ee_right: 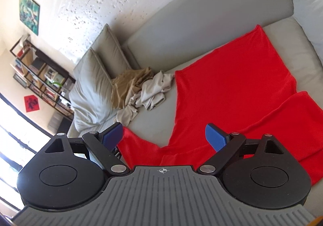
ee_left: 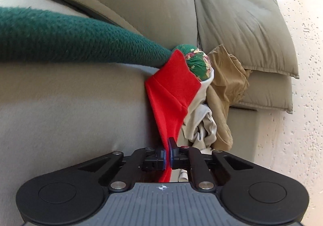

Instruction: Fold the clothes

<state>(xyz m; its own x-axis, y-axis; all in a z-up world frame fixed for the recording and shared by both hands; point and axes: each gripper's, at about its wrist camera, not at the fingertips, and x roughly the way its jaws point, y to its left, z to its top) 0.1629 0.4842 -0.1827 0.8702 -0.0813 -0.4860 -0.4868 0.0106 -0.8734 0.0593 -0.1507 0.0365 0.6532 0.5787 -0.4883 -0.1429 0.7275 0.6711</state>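
A red garment [ee_right: 226, 92] lies spread on the grey sofa seat [ee_right: 153, 125], with one long part folded across it at the right. My right gripper [ee_right: 163, 135] hovers above its near edge, open and empty. In the left wrist view my left gripper [ee_left: 168, 146] is shut on an edge of the red garment [ee_left: 171, 92], which hangs taut in front of the sofa. A green sleeve [ee_left: 70, 42] and patterned glove [ee_left: 198, 64] reach in above the cloth.
A crumpled tan garment [ee_right: 131, 82] and a crumpled off-white garment [ee_right: 153, 92] lie at the seat's far end, against two grey cushions [ee_right: 94, 76]. A bookshelf [ee_right: 40, 76] stands by the wall. The pale floor [ee_left: 298, 104] lies beside the sofa.
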